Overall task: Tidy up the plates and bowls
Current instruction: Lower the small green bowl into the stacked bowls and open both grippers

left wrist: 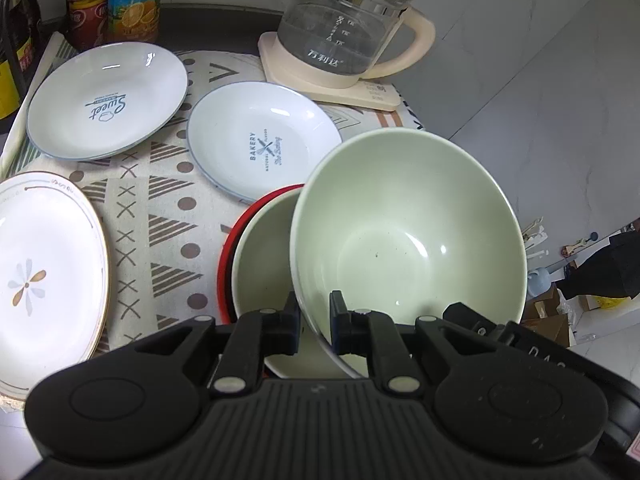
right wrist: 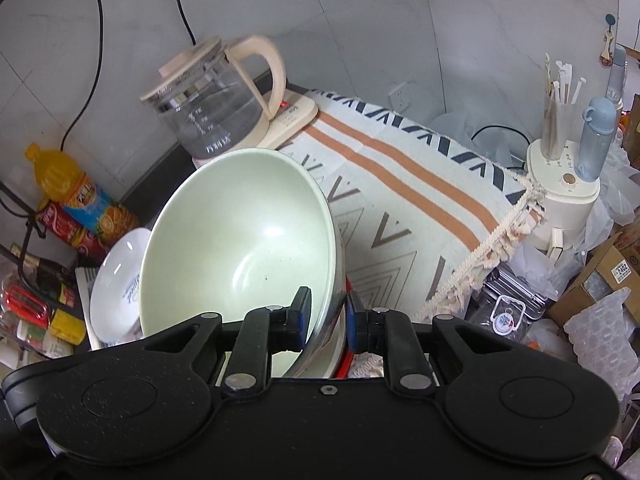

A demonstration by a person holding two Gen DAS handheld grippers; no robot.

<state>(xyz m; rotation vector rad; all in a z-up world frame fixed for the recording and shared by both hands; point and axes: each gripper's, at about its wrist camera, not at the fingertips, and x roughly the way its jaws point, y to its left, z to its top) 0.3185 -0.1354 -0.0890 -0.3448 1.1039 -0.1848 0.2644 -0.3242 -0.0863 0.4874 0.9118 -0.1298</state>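
Note:
My left gripper [left wrist: 315,322] is shut on the near rim of a pale green bowl [left wrist: 408,232], held tilted above a second green bowl [left wrist: 264,264] that sits in a red dish [left wrist: 230,248]. My right gripper [right wrist: 328,320] is shut on the rim of a pale green bowl [right wrist: 240,240], also tilted; whether it is the same bowl I cannot tell. Three plates lie on the patterned cloth: a "Sweet" plate [left wrist: 108,100], a "Bakery" plate [left wrist: 260,140] and a gold-rimmed flower plate [left wrist: 44,272]. The "Sweet" plate also shows in the right wrist view [right wrist: 116,292].
A glass kettle [left wrist: 344,28] on its cream base stands at the back, with drink bottles [left wrist: 132,0] at the back left. The patterned cloth [right wrist: 408,200] covers the table. To the right are a cream appliance [right wrist: 564,200], a blue bottle [right wrist: 596,140] and boxes [right wrist: 600,280].

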